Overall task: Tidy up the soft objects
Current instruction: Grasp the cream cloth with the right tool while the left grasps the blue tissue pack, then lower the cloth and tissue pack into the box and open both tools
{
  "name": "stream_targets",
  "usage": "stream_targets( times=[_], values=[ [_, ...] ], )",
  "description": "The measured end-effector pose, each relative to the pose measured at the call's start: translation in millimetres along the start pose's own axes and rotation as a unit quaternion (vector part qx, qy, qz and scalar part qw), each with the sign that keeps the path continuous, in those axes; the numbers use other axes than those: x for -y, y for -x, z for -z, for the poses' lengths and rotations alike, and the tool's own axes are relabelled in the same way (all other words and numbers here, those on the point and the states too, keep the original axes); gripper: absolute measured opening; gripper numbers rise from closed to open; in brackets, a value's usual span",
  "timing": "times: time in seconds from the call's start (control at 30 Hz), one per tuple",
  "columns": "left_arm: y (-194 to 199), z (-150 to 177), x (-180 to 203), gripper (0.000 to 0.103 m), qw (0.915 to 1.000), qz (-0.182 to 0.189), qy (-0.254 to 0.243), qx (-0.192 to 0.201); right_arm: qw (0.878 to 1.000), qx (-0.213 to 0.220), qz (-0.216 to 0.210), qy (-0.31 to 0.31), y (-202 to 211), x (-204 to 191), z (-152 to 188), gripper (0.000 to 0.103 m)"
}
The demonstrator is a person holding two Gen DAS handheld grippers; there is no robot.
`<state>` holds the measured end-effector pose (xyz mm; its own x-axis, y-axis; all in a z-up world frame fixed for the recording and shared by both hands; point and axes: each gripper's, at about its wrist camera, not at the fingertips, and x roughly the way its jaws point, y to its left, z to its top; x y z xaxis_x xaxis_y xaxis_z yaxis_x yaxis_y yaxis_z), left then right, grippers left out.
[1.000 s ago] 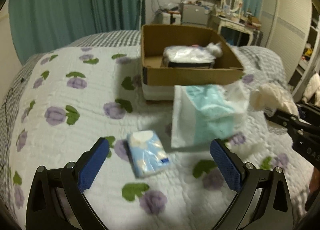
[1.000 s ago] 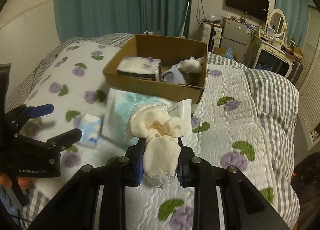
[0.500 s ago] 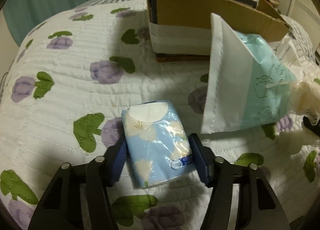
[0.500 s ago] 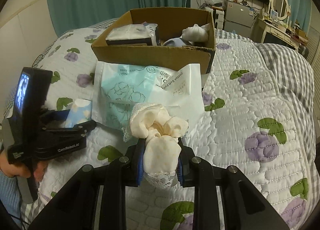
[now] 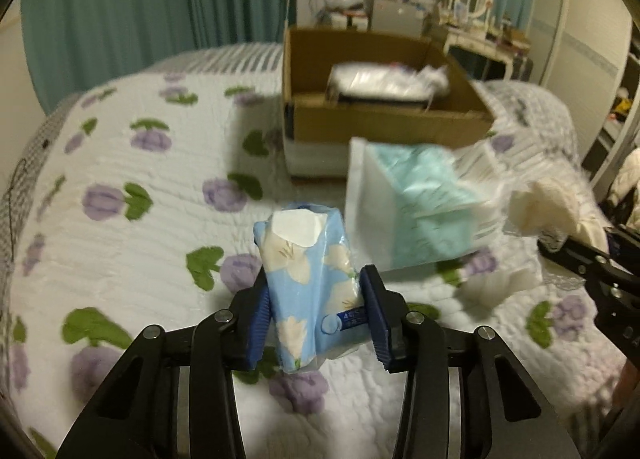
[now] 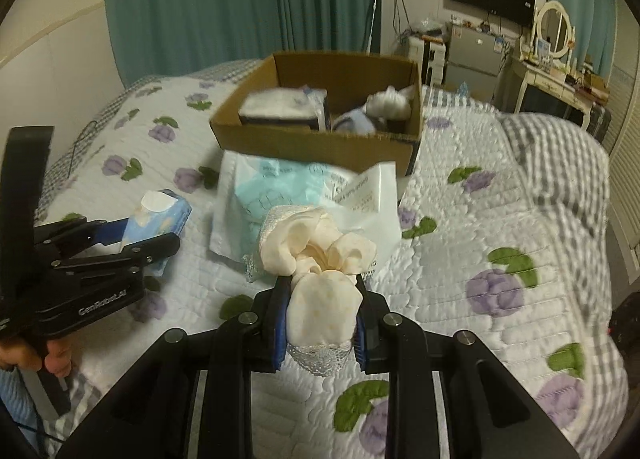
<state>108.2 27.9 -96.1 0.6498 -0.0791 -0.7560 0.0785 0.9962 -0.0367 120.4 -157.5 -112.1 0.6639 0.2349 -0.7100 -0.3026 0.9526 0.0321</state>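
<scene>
On the left we see our left hand-held gripper (image 5: 316,313) with its jaws closing on the blue flowered tissue pack (image 5: 310,283), which sits between the blue pads and is already pinched at both sides, its white-flapped end tilted away from us above the quilted bed (image 5: 132,259). In the right wrist view the same pack (image 6: 160,219) shows in that gripper (image 6: 150,237), with a hand (image 6: 36,355) wrapped around the black handle at the lower left. Further along, a white and teal plastic packet (image 5: 416,215) lies on the quilt, leaning against the front wall of the cardboard box (image 5: 384,123). The box stands on the bed and already contains a clear-wrapped pack (image 6: 282,105) on its left side and a pale bundle (image 6: 386,105) on its right. To the right, our right hand-held gripper (image 6: 320,323) is clenched tight on a cream fabric bundle with lace trim (image 6: 320,271), held just in front of the teal packet (image 6: 280,195). In the left wrist view that bundle (image 5: 548,207) appears at the right edge, just beside the packet.
</scene>
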Motion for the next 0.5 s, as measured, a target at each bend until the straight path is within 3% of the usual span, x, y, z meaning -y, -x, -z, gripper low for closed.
stream_targets(
  times=[0.23,0.5],
  values=[
    [49,-34,7,0.040,0.9974,0.011,-0.009,0.071,0.999,0.050,0.006,0.015,43,-7,-28,0.025],
    [82,-93,18,0.040,0.9876,0.032,-0.021,0.153,0.993,0.112,0.017,0.033,73,-2,-84,0.025]
  ],
)
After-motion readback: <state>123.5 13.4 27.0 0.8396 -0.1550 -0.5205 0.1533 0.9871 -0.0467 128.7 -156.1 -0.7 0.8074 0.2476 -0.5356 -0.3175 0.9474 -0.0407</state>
